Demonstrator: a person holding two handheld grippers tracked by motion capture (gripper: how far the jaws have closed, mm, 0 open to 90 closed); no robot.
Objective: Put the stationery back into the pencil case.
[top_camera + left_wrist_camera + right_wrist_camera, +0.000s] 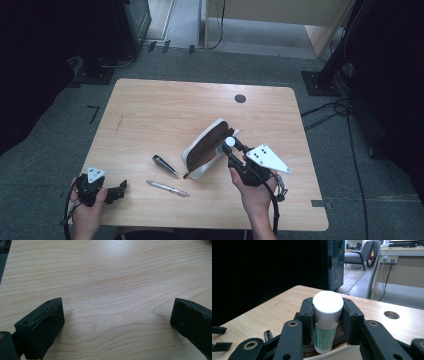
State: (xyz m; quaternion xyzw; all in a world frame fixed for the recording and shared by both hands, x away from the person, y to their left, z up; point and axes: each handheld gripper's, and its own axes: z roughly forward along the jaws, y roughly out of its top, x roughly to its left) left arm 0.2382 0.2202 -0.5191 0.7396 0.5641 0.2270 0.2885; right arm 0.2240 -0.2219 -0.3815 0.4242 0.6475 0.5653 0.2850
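A white pencil case (207, 148) with a brown lining lies open in the middle of the table. My right gripper (231, 143) is over its right end, shut on a white-capped tube with a green label (327, 317), held upright just above the case's rim (329, 355). A dark clip-like object (165, 165) and a silver pen (167, 188) lie left of the case. My left gripper (120, 190) rests near the table's front left corner, jaws wide apart over bare wood (112, 290), holding nothing.
The wooden table (150, 110) has a round cable hole (240, 98) at the back right. Dark equipment stands and cables sit on the carpet around it. An office chair (359, 255) and a desk stand farther off.
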